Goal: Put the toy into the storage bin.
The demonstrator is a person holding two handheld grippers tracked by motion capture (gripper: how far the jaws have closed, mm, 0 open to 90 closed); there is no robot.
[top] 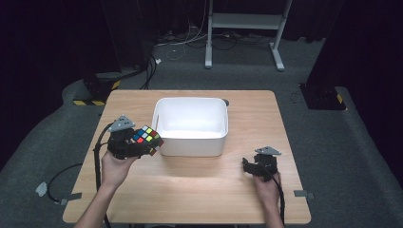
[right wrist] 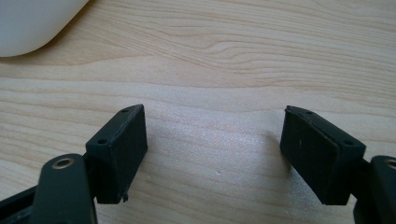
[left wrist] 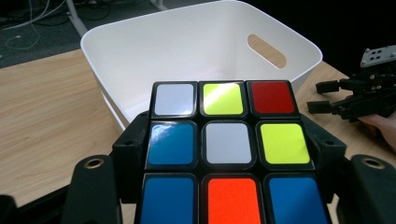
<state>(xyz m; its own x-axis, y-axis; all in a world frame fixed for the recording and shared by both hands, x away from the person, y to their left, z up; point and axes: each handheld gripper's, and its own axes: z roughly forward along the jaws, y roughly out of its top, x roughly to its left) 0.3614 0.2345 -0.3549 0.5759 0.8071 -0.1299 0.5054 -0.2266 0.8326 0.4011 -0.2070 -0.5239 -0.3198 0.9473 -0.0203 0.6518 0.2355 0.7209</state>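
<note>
White plastic bin (top: 191, 124) sits centre frame; the puzzle cube (top: 146, 138) hangs just left of its rim, clamped in the left gripper (top: 142, 142). Released early, it could strike the rim and bounce out. The right gripper (top: 248, 166), lower right, gapes empty.

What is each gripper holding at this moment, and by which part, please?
Left gripper clamps the Rubik's cube by two opposite side faces; right gripper holds nothing.
</note>
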